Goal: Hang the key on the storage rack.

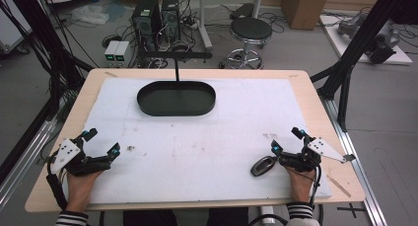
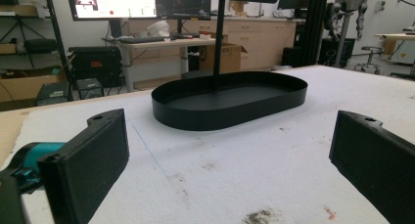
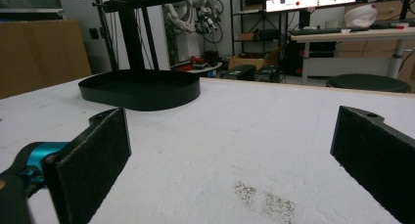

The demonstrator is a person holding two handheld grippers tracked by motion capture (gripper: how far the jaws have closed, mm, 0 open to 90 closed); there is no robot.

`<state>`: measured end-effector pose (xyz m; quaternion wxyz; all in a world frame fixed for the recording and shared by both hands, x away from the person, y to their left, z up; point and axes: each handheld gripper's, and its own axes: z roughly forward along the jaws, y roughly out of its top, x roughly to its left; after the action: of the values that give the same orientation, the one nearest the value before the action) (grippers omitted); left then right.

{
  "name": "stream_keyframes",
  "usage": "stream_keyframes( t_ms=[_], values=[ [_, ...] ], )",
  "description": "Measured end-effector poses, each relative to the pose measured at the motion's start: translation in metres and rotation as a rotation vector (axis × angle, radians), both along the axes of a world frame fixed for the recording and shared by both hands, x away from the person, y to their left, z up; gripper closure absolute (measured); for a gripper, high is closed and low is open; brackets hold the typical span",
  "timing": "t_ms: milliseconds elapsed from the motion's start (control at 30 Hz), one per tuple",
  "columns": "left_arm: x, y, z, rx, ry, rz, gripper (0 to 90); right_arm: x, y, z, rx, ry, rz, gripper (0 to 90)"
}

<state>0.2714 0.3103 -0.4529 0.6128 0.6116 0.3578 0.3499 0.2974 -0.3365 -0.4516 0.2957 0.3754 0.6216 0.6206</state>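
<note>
Right gripper (image 1: 286,140): our black two-jaw hand tool w/ teal tips, resting low at the near right edge of the white foam pad. Jaws spread wide, nothing between them. We judge it's parked there so the fob is in easy reach.
R-gripper view: both black pads (image 3: 90,160) stand far apart over bare foam w/ a dirt smudge (image 3: 266,200) ahead. The wide gap suits coming over a small flat item.
Left gripper (image 1: 101,143): same type of tool, near left edge, hand behind it. Jaws also wide apart & empty. Prob. waiting as the spare hand, well apart from the fob.
L-gripper view: pads (image 2: 90,158) frame the bare mat, tray straight ahead, so we're already aimed at it.
Key fob (image 1: 263,165): small dark oval car-key-like thing w/ a grey face, lying flat on the foam just beside the right gripper's inner jaw, on its left. Touching or not: can't tell. It's the thing we'd pick.
White foam pad (image 1: 197,147): covers most of the pale wooden table (image 1: 74,105); soft layer prob. lets jaws dig under flat items.
Black oval metal tray (image 1: 176,98): far centre of the pad, empty, thin black post (image 1: 177,68) rising from its back w/ a crossbar on top. Likely drop spot, set in the middle so either hand can reach.
Beyond table: black round stool (image 1: 251,28), PC towers (image 1: 156,16) & cables on the floor.
</note>
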Motion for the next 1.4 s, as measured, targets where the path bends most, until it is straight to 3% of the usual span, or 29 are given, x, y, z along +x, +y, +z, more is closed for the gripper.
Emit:
stream_keyframes(
  t_ms=[167, 500, 633, 700, 733, 933, 1233, 1400],
  values=[
    [0.000, 0.001, 0.000, -0.002, 0.002, -0.001, 1.7, 0.000, -0.002, 0.000, 0.020, 0.009, -0.002, 0.3],
    [0.000, 0.000, 0.000, -0.001, 0.001, 0.001, 1.7, 0.000, -0.001, 0.000, 0.012, 0.003, 0.003, 0.3],
    [0.000, 0.000, 0.000, -0.001, 0.001, 0.001, 1.7, 0.003, -0.005, 0.001, 0.054, 0.042, -0.002, 0.3],
    [0.000, 0.000, 0.000, -0.001, 0.002, 0.000, 1.7, 0.003, -0.006, 0.001, 0.050, 0.038, -0.008, 0.3],
    [0.000, 0.000, 0.000, -0.002, 0.001, 0.001, 1.7, 0.004, -0.008, 0.003, 0.030, 0.033, -0.004, 0.3],
    [0.001, 0.001, 0.000, -0.002, 0.009, -0.001, 1.7, 0.004, -0.017, 0.017, 0.034, 0.031, 0.029, 0.3],
    [0.001, 0.000, 0.000, 0.000, 0.008, 0.000, 1.7, 0.014, -0.041, 0.061, -0.051, 0.060, 0.143, 0.3],
    [0.001, 0.001, 0.000, -0.002, 0.010, 0.000, 1.7, 0.024, -0.042, 0.081, -0.181, 0.086, 0.217, 0.3]
  ],
)
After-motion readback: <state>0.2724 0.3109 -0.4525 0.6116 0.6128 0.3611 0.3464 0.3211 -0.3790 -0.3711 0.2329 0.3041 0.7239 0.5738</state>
